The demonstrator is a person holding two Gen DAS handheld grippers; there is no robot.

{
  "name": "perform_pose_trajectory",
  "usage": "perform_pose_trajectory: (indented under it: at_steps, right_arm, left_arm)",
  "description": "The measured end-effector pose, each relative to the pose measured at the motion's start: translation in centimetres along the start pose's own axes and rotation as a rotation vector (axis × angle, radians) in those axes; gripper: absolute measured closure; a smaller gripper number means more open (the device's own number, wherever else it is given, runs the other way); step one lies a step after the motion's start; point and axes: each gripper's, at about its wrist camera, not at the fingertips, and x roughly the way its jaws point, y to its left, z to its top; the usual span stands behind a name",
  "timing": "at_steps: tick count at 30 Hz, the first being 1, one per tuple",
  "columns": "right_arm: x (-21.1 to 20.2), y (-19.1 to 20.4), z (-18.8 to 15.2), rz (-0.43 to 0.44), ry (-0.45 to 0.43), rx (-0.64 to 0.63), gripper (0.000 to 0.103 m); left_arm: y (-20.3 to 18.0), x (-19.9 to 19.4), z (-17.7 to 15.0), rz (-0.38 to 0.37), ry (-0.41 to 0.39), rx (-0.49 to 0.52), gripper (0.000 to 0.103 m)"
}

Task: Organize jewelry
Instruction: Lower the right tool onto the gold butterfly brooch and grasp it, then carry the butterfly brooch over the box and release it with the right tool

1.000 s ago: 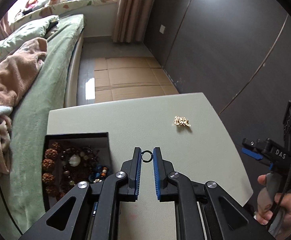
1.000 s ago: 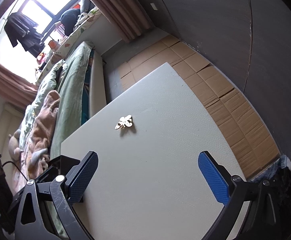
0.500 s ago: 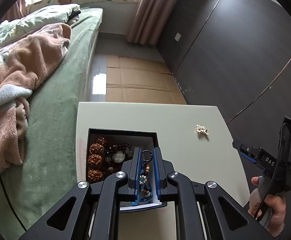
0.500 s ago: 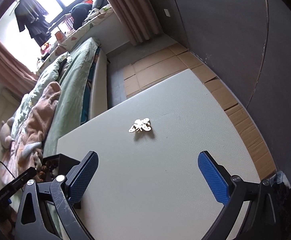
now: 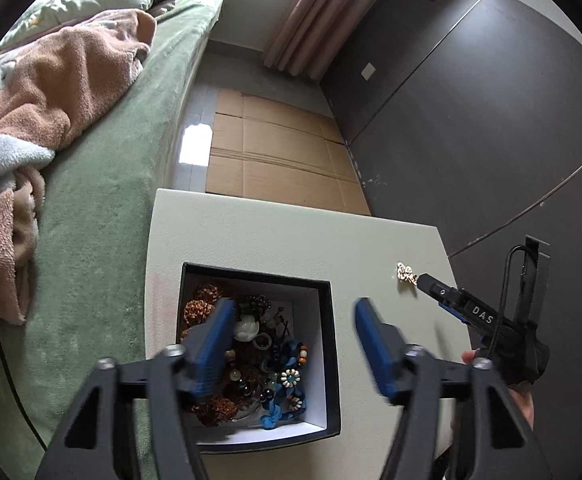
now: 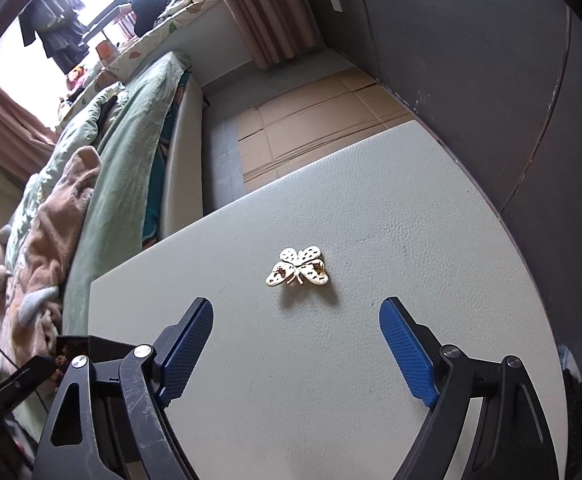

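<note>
Your left gripper (image 5: pixel 295 320) hangs over the black jewelry box (image 5: pixel 331 360), its jaws just sprung wide with nothing between them; beads and bracelets (image 5: pixel 251 360) lie heaped inside the box. Your right gripper (image 6: pixel 297 316) points down at the gold butterfly brooch (image 6: pixel 299 268), which lies flat on the pale table (image 6: pixel 411 240), just ahead of the blue fingertips (image 6: pixel 395 320). Those jaws have been narrowing a little, yet stand wide, touching nothing.

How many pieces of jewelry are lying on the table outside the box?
1: a gold butterfly brooch lies on the bare table, ahead of the right gripper. No others are visible.
</note>
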Motion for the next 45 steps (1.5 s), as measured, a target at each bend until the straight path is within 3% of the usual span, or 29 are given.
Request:
perform_pose_trajectory:
  at_steps: [1,5,7,17,18,20,21,25,28,33,42,45]
  right_arm:
    - [0.3,0.2,0.1,-0.007,0.001,-0.007,0.017]
    - [1.4,0.7,0.6,-0.039,0.013,-0.025,0.019]
    - [2.0,1.1,0.7,-0.064,0.019,-0.044,0.026]
    - [3.5,3.2,0.5,-0.216,0.025,-0.17,0.032]
    - [3.6,3.4,0.4,-0.235,0.02,-0.184,0.036]
    - [3.4,3.7,0.3,-0.274,0.003,-0.208,0.053]
    - [3.2,3.6,0.3,-0.265,0.001,-0.207,0.06]
    - [2.5,2.9,0.3,-0.206,0.019,-0.173,0.061]
    - [1.7,1.7,0.2,-0.105,0.035,-0.101,0.061]
    - [-0.4,0.7,-0.1,-0.009,0.015,-0.035,0.061]
    - [-2.8,2.1,-1.3,0.127,-0.01,-0.038,0.061]
    - [-3.5,3.8,-1.6,0.19,-0.022,-0.062,0.061]
  left_arm:
    - [0.0,-0.3,0.2,-0.005,-0.014,-0.003,0.019]
    - [0.5,-0.6,1.2,-0.008,-0.04,-0.022,0.019]
    - [1.0,-0.2,1.5,-0.008,-0.034,-0.035,0.019]
    - [1.5,0.4,2.3,-0.012,-0.031,-0.054,0.019]
    - [1.4,0.3,2.2,-0.009,-0.031,-0.052,0.019]
    - [1.3,0.2,2.0,-0.002,-0.032,-0.047,0.019]
    - [1.3,0.1,2.0,0.0,-0.032,-0.044,0.019]
    - [1.1,-0.2,1.5,0.008,-0.028,-0.033,0.019]
    - [1.1,-0.4,1.1,0.009,-0.029,-0.035,0.019]
    - [0.9,-1.0,0.6,0.009,-0.033,-0.034,0.019]
    - [1.0,-1.9,-0.5,0.037,-0.032,-0.029,0.018]
    - [1.2,-2.3,-0.8,0.044,-0.041,-0.032,0.012]
